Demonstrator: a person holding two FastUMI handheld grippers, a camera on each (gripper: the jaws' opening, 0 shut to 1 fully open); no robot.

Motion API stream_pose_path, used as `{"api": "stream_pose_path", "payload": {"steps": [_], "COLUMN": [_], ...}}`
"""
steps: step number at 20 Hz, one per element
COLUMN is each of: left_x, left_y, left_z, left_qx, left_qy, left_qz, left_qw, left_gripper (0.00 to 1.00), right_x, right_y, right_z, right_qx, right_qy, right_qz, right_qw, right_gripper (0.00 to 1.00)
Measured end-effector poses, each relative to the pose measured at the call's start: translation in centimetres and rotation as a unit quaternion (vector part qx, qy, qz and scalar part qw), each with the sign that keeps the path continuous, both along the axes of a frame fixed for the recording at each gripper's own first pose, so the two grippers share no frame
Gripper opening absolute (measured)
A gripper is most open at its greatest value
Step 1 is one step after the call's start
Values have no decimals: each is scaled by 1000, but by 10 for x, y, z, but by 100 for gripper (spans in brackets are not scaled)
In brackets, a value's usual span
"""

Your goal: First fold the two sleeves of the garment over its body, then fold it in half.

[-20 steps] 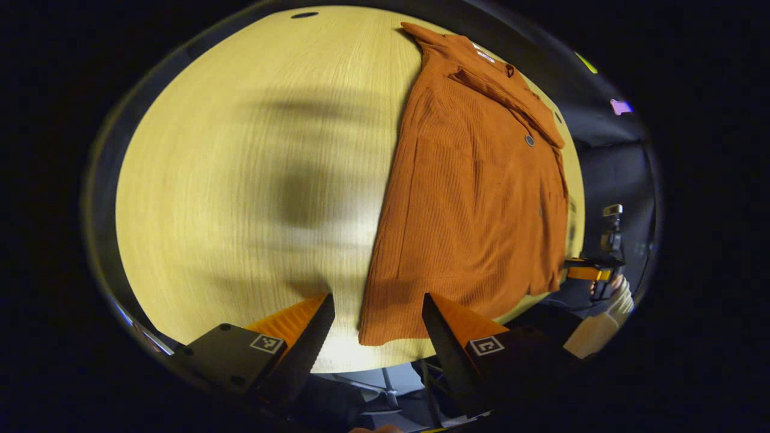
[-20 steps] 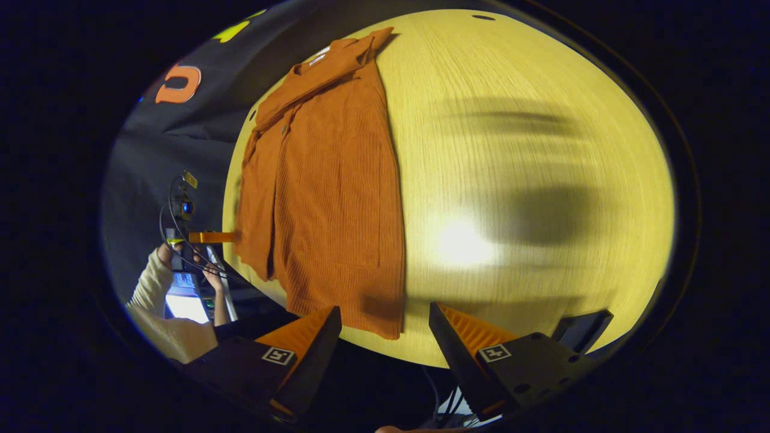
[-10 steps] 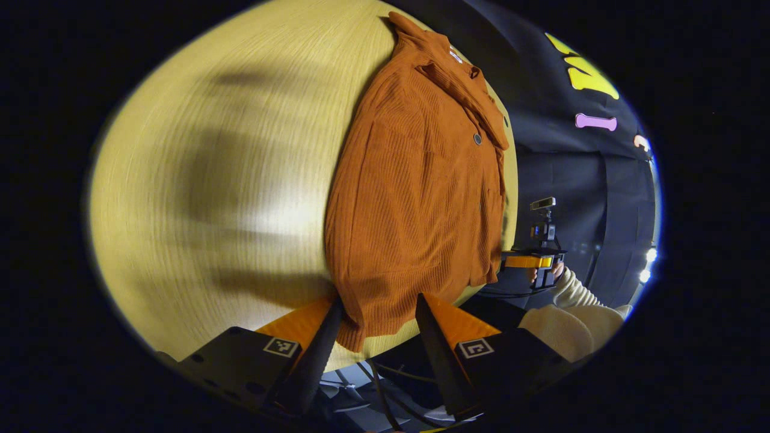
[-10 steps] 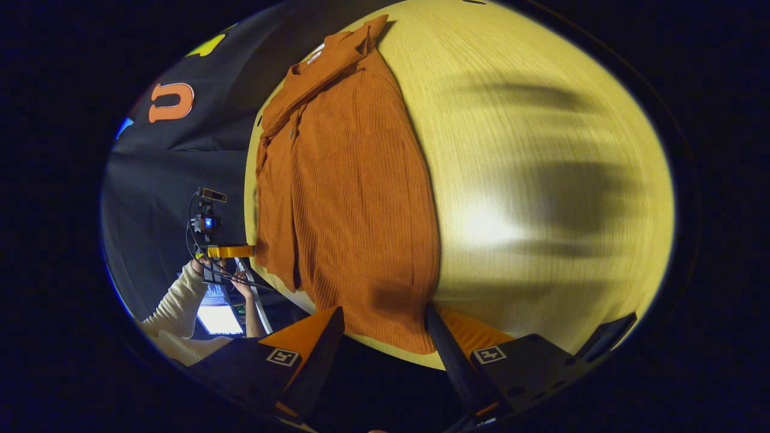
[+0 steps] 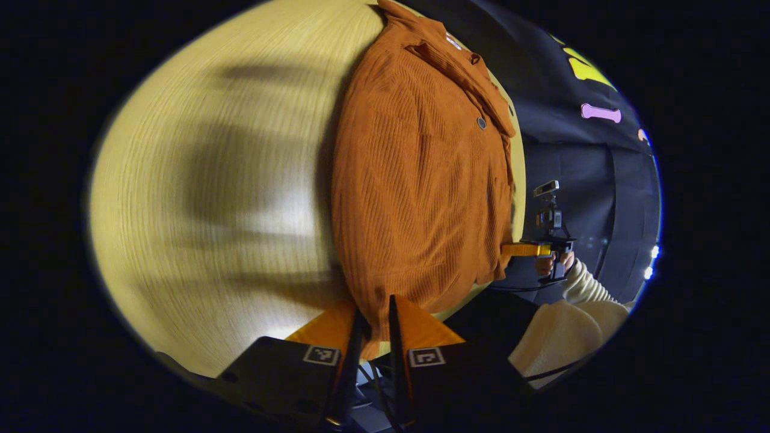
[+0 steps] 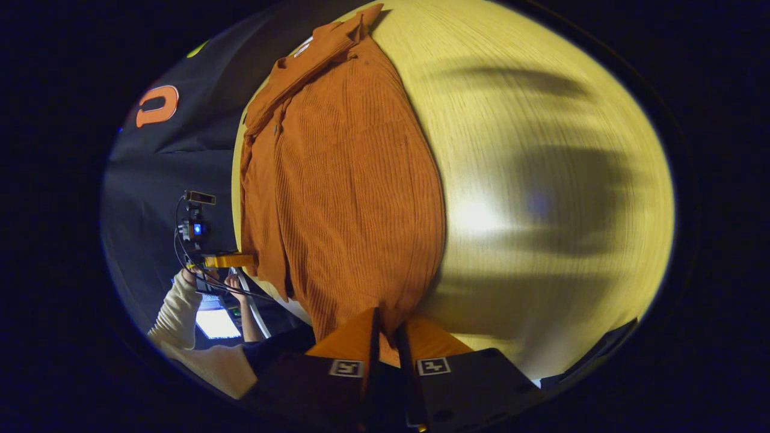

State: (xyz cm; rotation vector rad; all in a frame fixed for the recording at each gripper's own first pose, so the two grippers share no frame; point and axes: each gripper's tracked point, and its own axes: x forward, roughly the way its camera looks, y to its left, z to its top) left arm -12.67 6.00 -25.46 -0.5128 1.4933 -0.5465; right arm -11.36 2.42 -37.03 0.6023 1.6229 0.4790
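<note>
The rust-orange ribbed garment (image 5: 421, 180) lies lengthwise on the pale wooden table (image 5: 210, 180), with its collar at the far end. My left gripper (image 5: 374, 322) is shut on the near hem corner at the table's edge. In the right gripper view the garment (image 6: 349, 180) looks narrow, with a folded layer along its left side. My right gripper (image 6: 385, 328) is shut on the hem's other corner. Each view shows the other gripper farther off at the hem, the right gripper (image 5: 520, 249) and the left gripper (image 6: 231, 260), both in a hand.
A cream sleeve (image 5: 559, 331) and the person's arm (image 6: 174, 304) are off the table's near edge. A lit screen (image 6: 216, 323) sits below the table edge. Bare tabletop (image 6: 541, 180) spreads beside the garment.
Both grippers moved forward to the hem and went from open to shut on its two corners. The cloth at the hem has bunched slightly between the fingers.
</note>
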Motion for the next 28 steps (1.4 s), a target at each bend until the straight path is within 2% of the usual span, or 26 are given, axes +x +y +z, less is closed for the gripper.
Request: {"api": "stream_pose_path", "payload": {"steps": [1, 2, 4, 5, 6, 9, 11, 15, 18, 21, 24, 28], "left_x": [1, 2, 1, 2, 2, 5, 6, 6, 12, 16, 38, 79], "left_y": [0, 1, 3, 2, 2, -2, -4, -22, -36, -43, -57, -57], "left_z": [0, 0, 0, 0, -1, -1, 2, 42, 63, 79, 110, 154], "left_qx": [0, 2, 7, 11, 16, 29, 44, 53, 68, 86, 77, 76], "left_qy": [0, -1, -9, -17, -30, -32, -38, -104, -137, -167, -191, -232], "left_qz": [8, 10, 12, 8, 2, 11, 8, -40, -68, -102, -104, -104], "left_qw": [1000, 1000, 1000, 1000, 999, 999, 998, 992, 986, 977, 973, 964], "left_gripper": [19, 8, 7, 6, 3, 4, 3, 4, 3, 3, 3, 3], "right_x": [2, 3, 3, -5, 1, -2, 0, 5, 13, 27, 44, 97], "right_y": [2, 3, 3, 18, 4, 3, 7, 20, 22, 28, 34, 34], "right_z": [1, 2, 0, -15, -2, 0, 14, 72, 102, 123, 142, 171], "right_qx": [4, 5, 0, 4, 0, -1, 18, 78, 95, 108, 122, 127], "right_qy": [2, 2, -7, -3, -6, -22, -35, -69, -99, -126, -145, -179], "right_qz": [-2, -1, 13, 16, 15, 25, 26, 14, 27, 35, 29, 14], "right_qw": [1000, 1000, 1000, 1000, 1000, 999, 999, 994, 990, 985, 981, 976], "right_gripper": [11, 11, 10, 10, 1, 1, 0, 0, 1, 0, 0, 0]}}
